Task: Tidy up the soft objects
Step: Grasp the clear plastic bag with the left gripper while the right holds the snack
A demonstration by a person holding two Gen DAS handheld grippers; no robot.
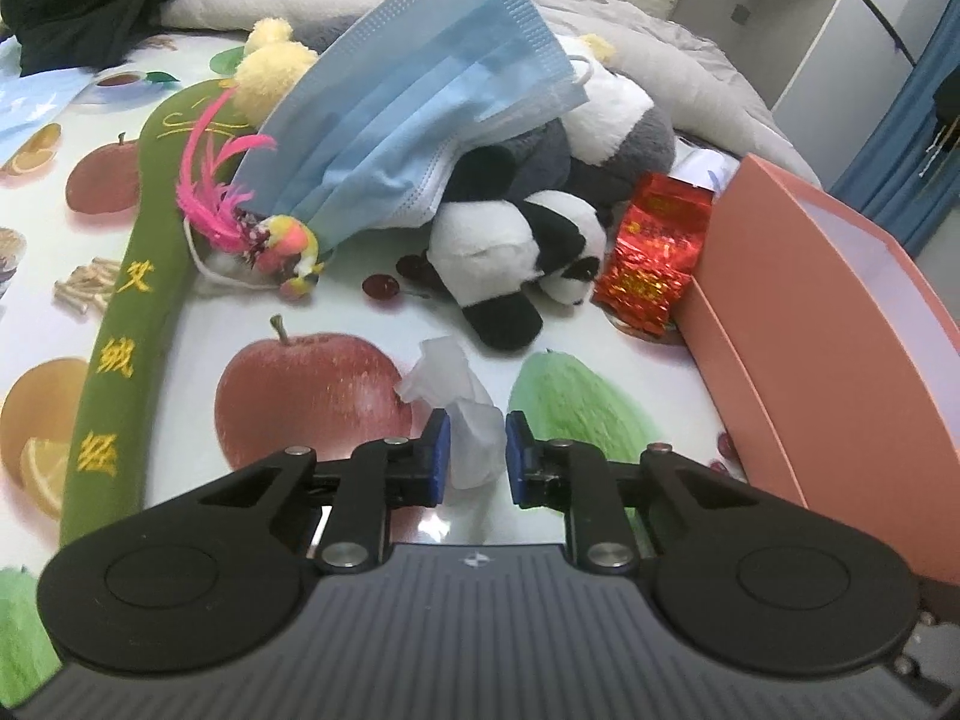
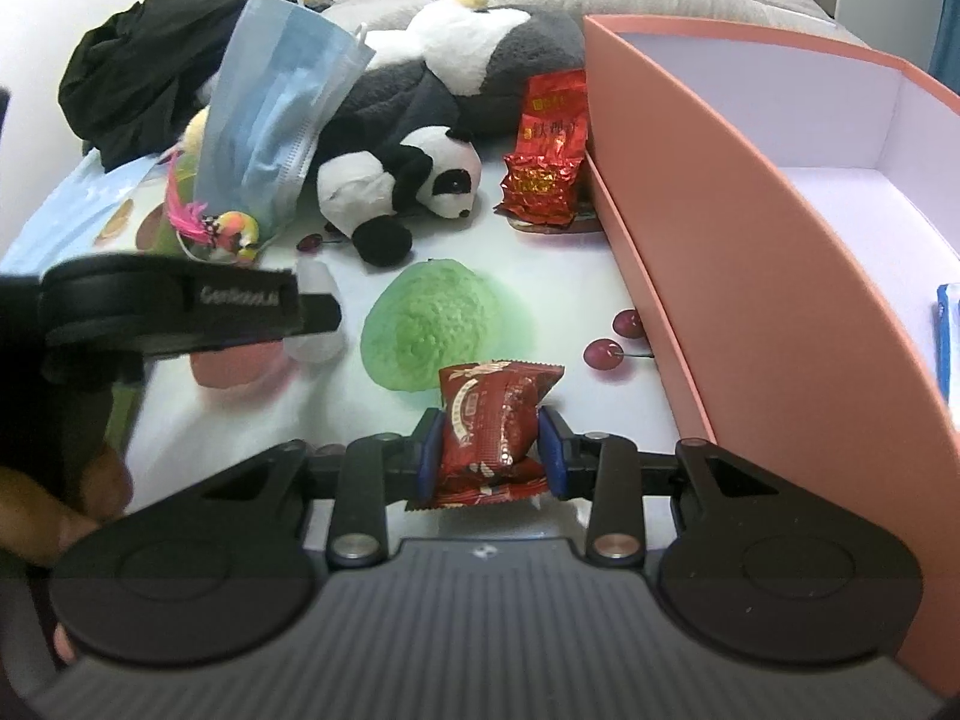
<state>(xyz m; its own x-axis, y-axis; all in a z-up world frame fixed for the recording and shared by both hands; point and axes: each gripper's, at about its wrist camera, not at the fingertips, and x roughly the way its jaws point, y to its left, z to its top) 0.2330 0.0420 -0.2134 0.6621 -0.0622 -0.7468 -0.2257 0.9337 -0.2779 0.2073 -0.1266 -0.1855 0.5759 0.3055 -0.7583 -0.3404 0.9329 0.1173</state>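
Right gripper (image 2: 492, 450): jaws clamped on red snack packet (image 2: 493, 429), long axis running forward between them. Pink box (image 2: 750, 276) just right.

Left gripper (image 1: 477, 456): jaws apart, crumpled white tissue (image 1: 462, 414) between, lying lengthwise. Ahead: small panda plush (image 1: 516, 252), blue face mask (image 1: 414, 102).

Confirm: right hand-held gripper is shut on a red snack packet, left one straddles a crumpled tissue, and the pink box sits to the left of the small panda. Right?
One error: the pink box sits to the right of the small panda, as both wrist views show. The rest holds: the right hand-held gripper is shut on the red snack packet, and the left hand-held gripper straddles the crumpled tissue.
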